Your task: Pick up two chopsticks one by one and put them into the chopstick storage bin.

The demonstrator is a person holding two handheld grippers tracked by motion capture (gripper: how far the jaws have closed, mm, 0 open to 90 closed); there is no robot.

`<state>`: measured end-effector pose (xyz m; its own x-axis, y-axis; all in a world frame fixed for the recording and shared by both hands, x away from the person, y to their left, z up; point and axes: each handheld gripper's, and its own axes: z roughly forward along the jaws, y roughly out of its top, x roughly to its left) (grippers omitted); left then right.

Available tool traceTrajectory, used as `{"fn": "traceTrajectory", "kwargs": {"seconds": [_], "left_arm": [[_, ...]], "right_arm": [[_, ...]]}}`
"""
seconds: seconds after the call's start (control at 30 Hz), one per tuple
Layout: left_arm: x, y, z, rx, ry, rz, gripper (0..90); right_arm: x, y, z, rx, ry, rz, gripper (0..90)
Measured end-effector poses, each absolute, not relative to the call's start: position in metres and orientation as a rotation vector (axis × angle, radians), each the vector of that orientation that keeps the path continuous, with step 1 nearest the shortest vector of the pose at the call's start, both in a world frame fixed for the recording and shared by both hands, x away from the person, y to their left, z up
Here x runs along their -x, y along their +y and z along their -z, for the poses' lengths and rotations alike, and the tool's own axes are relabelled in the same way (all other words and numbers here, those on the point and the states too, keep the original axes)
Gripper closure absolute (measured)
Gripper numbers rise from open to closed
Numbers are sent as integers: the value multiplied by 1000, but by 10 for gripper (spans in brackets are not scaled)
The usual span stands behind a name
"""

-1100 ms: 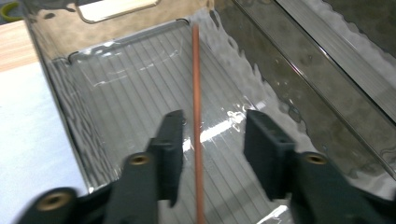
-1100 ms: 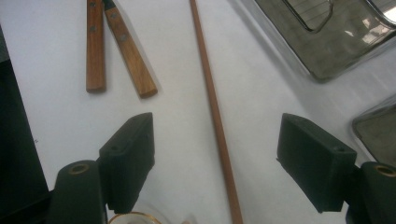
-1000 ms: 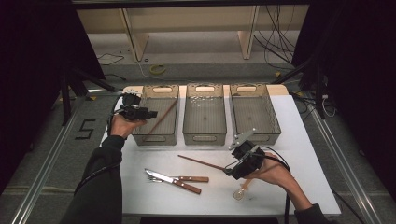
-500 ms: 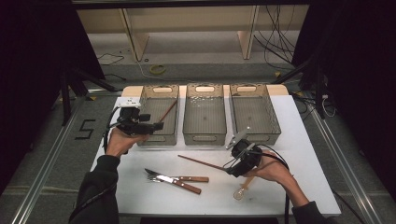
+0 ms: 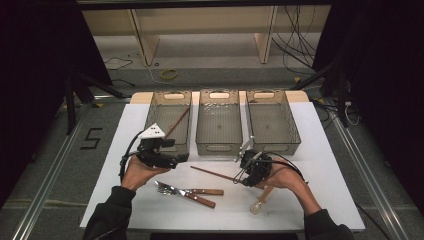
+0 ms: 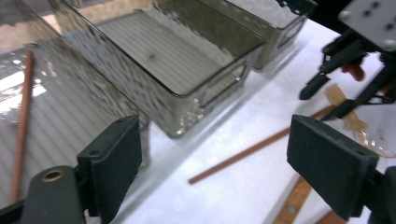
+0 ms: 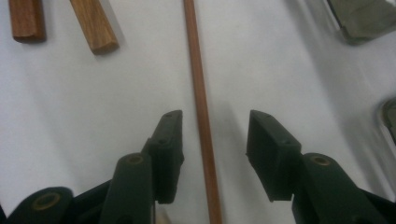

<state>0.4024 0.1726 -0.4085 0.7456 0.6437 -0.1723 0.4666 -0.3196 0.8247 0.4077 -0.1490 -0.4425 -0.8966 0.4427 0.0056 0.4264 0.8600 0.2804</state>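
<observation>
1. The white table [image 5: 320,170] carries three clear bins in a row at its far side; the left bin [image 5: 152,112] holds one chopstick [image 5: 177,122] leaning against its wall.
2. Your left gripper [image 5: 172,152] hovers in front of the left bin, its jaws standing wide after just opening, with nothing between them.
3. Your right gripper [image 7: 214,140] is low over the table in front of the middle bin [image 5: 218,145]; its jaws have just been closing and straddle the second chopstick [image 7: 198,88] without pressing on it.
4. That chopstick lies flat on the table, running between your two grippers.
5. A fork and a knife [image 5: 192,194] with wooden handles lie side by side nearer you.
6. A spoon [image 5: 260,202] lies beneath your right hand.
</observation>
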Motion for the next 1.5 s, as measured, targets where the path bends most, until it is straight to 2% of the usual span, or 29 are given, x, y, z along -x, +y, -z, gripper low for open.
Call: {"fn": "traceTrajectory", "kwargs": {"seconds": [0.7,1.03,1.5], "left_arm": [[-391,170,418,-2027,811,-238,169],[-389,167,418,-2045,779,-237,173],[-382,153,416,-2131,689,-234,180]], "right_arm": [[-407,-138,456,-589,3034,-250,829],[-404,-136,455,-498,3034,-252,845],[-386,-129,425,-378,3004,-381,846]]}}
